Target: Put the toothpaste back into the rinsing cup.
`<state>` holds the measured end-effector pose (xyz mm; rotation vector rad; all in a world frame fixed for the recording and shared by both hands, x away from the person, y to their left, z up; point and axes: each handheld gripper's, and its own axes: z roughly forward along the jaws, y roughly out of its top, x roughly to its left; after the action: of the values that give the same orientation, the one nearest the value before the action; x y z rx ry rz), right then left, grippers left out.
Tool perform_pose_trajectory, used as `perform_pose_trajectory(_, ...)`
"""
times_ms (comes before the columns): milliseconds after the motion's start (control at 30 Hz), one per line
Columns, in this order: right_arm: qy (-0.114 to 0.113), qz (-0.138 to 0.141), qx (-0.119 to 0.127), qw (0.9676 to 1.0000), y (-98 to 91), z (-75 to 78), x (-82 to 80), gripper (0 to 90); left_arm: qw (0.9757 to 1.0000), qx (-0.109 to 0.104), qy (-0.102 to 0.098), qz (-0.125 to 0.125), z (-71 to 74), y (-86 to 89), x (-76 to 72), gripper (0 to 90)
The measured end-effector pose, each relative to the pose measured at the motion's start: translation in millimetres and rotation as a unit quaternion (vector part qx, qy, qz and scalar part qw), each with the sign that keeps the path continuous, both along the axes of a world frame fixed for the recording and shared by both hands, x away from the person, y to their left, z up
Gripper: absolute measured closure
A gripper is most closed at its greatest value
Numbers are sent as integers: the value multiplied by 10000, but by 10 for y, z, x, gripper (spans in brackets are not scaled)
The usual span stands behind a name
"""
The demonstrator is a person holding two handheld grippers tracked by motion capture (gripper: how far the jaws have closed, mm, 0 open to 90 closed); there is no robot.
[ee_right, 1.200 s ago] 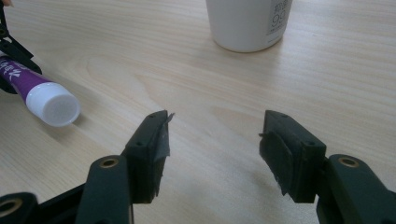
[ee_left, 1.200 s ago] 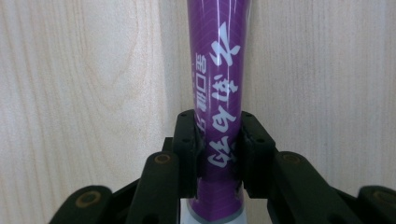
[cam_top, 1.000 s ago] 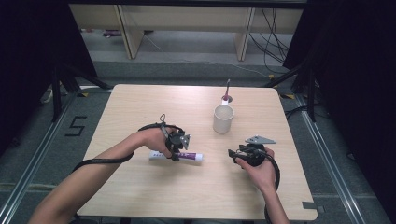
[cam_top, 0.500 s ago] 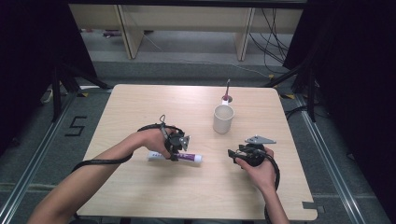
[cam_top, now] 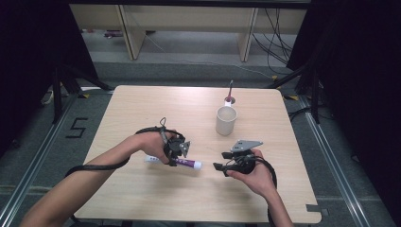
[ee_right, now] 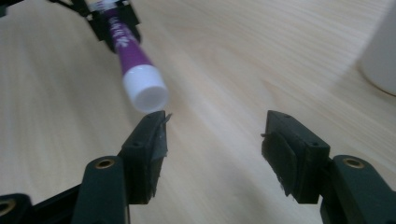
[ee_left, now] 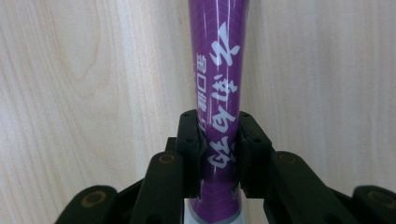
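The left gripper (cam_top: pixel 182 152) is clamped on the purple tube (cam_top: pixel 176 162), its two black pads pressing the printed barrel from either side in the left gripper view (ee_left: pixel 218 116); the tube extends straight ahead of those jaws over the table (cam_top: pixel 142 109). The right gripper (cam_top: pixel 222 165) stands with its jaws wide apart and nothing between them; they have just been opening further. In the right gripper view the tube's white cap (ee_right: pixel 145 89) sits just ahead of and slightly above the jaw on that view's left side, pointing toward the gap. The step in hand appears to be the approach to the cap: one gripper steadies the tube while the other lines up to grasp the cap, probably to unscrew it. The next move calls for shifting the right gripper sideways and forward until the cap lies centred between its pads, then closing. The white cup (cam_top: pixel 226 120) stands beyond the right gripper, cut off at the edge of its own view. Whether the tube rests on the table or is lifted slightly cannot be told from the high view.
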<state>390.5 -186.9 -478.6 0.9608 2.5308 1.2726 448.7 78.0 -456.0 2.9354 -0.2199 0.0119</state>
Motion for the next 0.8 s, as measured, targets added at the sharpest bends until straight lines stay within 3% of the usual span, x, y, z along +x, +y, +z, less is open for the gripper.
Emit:
perform_pose_trajectory(100, -42, 305, -24, 9995, 124, 32, -29, 378, 9999, 70, -48, -138, 38, -31, -35, 740)
perform_pose_trajectory(167, -221, 532, 40, 9983, 188, 44, -21, 364, 10000, -19, 26, -73, 34, -52, -80, 741)
perform_pose_trajectory(233, -67, 550, 124, 9984, 261, 72, -50, 359, 9997, 80, -29, -231, 56, -77, -85, 741)
perform_pose_trajectory(267, -105, 615, 101, 9980, 298, 72, -50, 356, 9999, -8, 32, -130, 48, -78, -104, 741)
perform_pose_trajectory(300, -104, 638, 78, 9979, 314, 71, -50, 352, 9997, 70, 4, -242, 67, -94, -99, 741)
perform_pose_trajectory(333, -99, 729, 24, 9973, 356, 66, -52, 350, 9999, -27, 67, -140, 61, -97, -120, 741)
perform_pose_trajectory(400, -142, 850, -27, 9963, 408, 43, -50, 348, 9996, 76, 32, -260, 85, -109, -113, 741)
perform_pose_trajectory(433, -169, 940, -51, 9954, 431, 28, -43, 348, 9998, -4, 75, -175, 82, -110, -131, 741)
perform_pose_trajectory(467, -119, 908, -73, 9958, 451, 21, -57, 348, 9996, 71, 15, -281, 97, -116, -118, 741)
perform_pose_trajectory(600, -169, 1038, -107, 9944, 508, -19, -46, 349, 9998, -42, 66, -192, 110, -129, -137, 741)
perform_pose_trajectory(633, -138, 1060, -113, 9942, 521, -28, -45, 351, 9996, 27, 16, -293, 124, -136, -126, 741)
perform_pose_trajectory(667, -86, 1082, -82, 9941, 534, -36, -47, 354, 9997, -50, 63, -212, 120, -139, -140, 741)
perform_pose_trajectory(800, -63, 1103, -89, 9938, 570, -60, -52, 387, 9995, -12, 26, -326, 146, -161, -142, 742)
